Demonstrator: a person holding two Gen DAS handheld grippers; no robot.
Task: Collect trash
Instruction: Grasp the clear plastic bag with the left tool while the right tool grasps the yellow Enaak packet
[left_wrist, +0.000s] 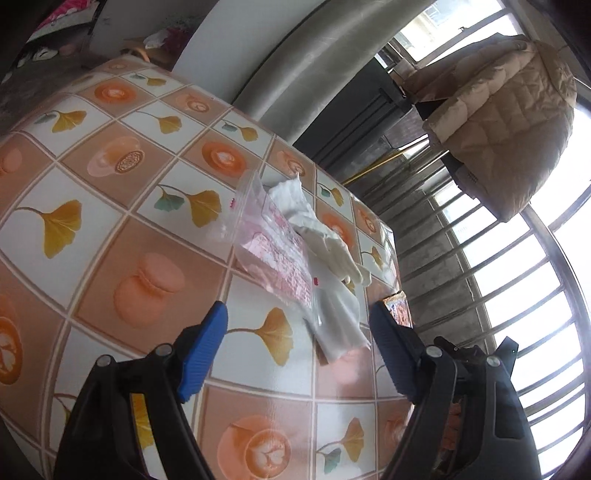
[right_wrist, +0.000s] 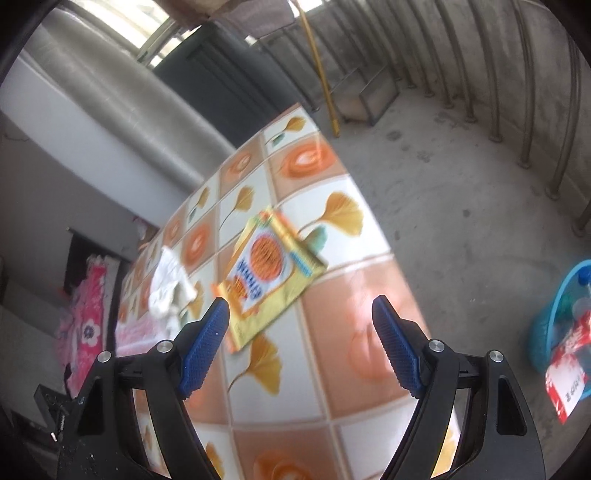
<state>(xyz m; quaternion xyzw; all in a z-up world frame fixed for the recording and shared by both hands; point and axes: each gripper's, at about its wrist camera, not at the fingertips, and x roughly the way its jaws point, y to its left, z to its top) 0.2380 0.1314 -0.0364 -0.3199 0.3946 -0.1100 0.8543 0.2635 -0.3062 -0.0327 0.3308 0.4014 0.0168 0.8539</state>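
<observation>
- Left wrist view is showing the desk (left_wrist: 110, 236), covered in a cloth of orange and white squares with ginkgo leaves, spreading beneath and ahead of the left tongs (left_wrist: 299, 343).
- A quilted beige jacket (left_wrist: 509, 122) is hanging by the window bars, far ahead and to the right of those tongs.
- In the right wrist view, a blue basket (right_wrist: 546, 332) holding a red and white wrapper is sitting on the floor, well off to the right of the right tongs (right_wrist: 301, 317).
- A clear plastic bag (left_wrist: 269, 243) with pink print is lying on the desk just ahead of the left tongs, overlapping a white glove (left_wrist: 328, 240) and a flat white bag (left_wrist: 340, 317).
- A yellow snack packet (right_wrist: 269, 273) is lying flat on the desk just ahead of the right tongs, nearer the left blue pad, though contact cannot be judged through the blur.
- Crumpled white cloth (right_wrist: 166, 284) is lying further left of that packet.
- Both pairs of tongs are standing wide apart, gripping nothing.
</observation>
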